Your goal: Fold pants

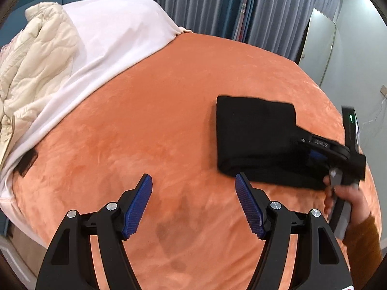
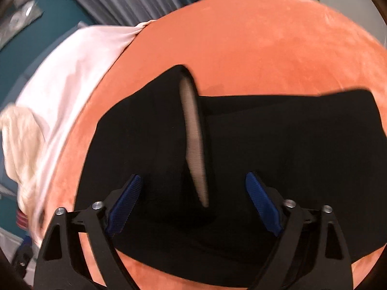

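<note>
The black pants [image 1: 256, 140] lie folded into a compact block on the orange blanket [image 1: 157, 111], to the right in the left wrist view. My left gripper [image 1: 193, 205] is open and empty above bare blanket, just left of the pants. My right gripper [image 2: 193, 203] is open, its blue pads [image 2: 262, 204] either side of the folded pants [image 2: 278, 149], close above them. A pale lining strip [image 2: 193, 140] shows at a raised fold. The right gripper also shows in the left wrist view [image 1: 324, 147], resting over the pants' right edge.
A white sheet [image 1: 104, 46] and a cream quilted jacket [image 1: 36, 58] lie at the bed's far left. Grey curtains [image 1: 217, 2] hang behind the bed. A mirror [image 1: 319, 46] stands at the right. The bed edge curves away at right.
</note>
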Tool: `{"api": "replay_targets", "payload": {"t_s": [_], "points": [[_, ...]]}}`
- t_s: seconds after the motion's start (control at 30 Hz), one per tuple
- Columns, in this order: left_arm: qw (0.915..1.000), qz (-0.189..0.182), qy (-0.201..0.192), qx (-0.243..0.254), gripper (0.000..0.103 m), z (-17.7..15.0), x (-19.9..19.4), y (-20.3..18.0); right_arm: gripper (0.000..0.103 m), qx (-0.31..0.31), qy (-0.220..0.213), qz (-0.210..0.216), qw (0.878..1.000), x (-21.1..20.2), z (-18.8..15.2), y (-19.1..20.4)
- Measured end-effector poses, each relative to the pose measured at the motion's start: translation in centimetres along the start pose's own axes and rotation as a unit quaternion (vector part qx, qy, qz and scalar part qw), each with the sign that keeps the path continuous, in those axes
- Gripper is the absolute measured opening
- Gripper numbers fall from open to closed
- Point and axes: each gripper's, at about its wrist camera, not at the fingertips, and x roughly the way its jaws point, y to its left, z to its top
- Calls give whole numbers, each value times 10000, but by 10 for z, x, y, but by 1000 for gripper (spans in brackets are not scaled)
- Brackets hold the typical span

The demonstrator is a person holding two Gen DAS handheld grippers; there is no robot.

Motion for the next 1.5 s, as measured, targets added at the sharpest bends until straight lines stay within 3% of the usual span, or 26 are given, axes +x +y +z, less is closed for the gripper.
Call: {"api": "replay_targets", "payload": {"t_s": [0.1, 0.17, 0.27, 0.33, 0.4, 0.47, 0.5, 0.53, 0.57, 0.63, 0.8, 0.9, 0.93, 1.0, 1.07, 1.13, 1.23, 1.33, 1.4, 1.43, 1.47, 1.5], "points": [[9998, -108, 171, -49, 68, -7, 9, 6, 17, -281, -24, -113, 9995, -1, -6, 25], [9996, -160, 228, -89, 68, -11, 8, 8, 15, -288, -174, 35, 9994, -17, 0, 38], [9996, -219, 160, -102, 68, -13, 1, 12, 14, -161, -714, 334, 9968, -72, 14, 37], [9996, -249, 62, -82, 70, -14, -6, 15, 14, -12, -1108, 235, 9936, -109, 14, 22], [9998, -173, -16, -134, 77, -20, -7, 15, 14, 196, -1456, -121, 9891, -147, 0, -14], [9997, -198, 2, -173, 77, -24, -3, 14, 14, 431, -1441, -664, 9864, -156, -19, -58], [9995, -237, 78, -200, 77, -24, 2, 12, 14, 617, -1176, -853, 9875, -145, -28, -81], [9992, -276, 180, -229, 77, -25, 9, 8, 16, 848, -688, -986, 9891, -121, -40, -110], [9984, -334, 349, -280, 77, -26, 18, 1, 19, 984, -529, -881, 9898, -110, -51, -125], [9976, -431, 470, -261, 77, -27, 25, -10, 29, 1232, -728, -350, 9891, -113, -65, -138], [9977, -419, 519, -129, 80, -20, 30, -30, 38, 1143, -1048, -331, 9873, -141, -72, -137], [9958, -466, 631, -472, 83, -2, 50, -28, 63, 1252, -1118, -353, 9852, -151, -84, -150], [9934, -602, 726, -658, 83, 5, 60, -27, 64, 1302, -1102, -357, 9847, -152, -89, -154], [9809, -1131, 1137, -1104, 83, 21, 92, -29, 68, 1428, -1082, -274, 9834, -149, -87, -166], [9613, -1640, 1635, -1493, 83, 31, 128, -37, 79, 1694, -1000, -68, 9804, -152, -80, -175], [9490, -1860, 1894, -1701, 83, 35, 158, -49, 82, 1923, -902, 198, 9770, -144, -75, -181], [9530, -1594, 2027, -1589, 83, 35, 184, -67, 88, 2060, -648, 493, 9752, -127, -66, -181], [9608, -1386, 1920, -1440, 91, 35, 188, -82, 89, 1975, -446, 464, 9782, -106, -62, -173], [9647, -1317, 1870, -1308, 91, 36, 189, -90, 83, 1742, -532, 315, 9828, -101, -62, -163], [9667, -1303, 1850, -1199, 88, 36, 191, -94, 73, 1588, -582, 217, 9854, -98, -61, -156], [9692, -1282, 1815, -1062, 68, 37, 190, -98, 67, 1516, -595, 99, 9866, -96, -60, -152], [9646, -1611, 1830, -1005, 37, 39, 187, -101, 52, 1535, -608, 155, 9862, -96, -59, -150]]}}
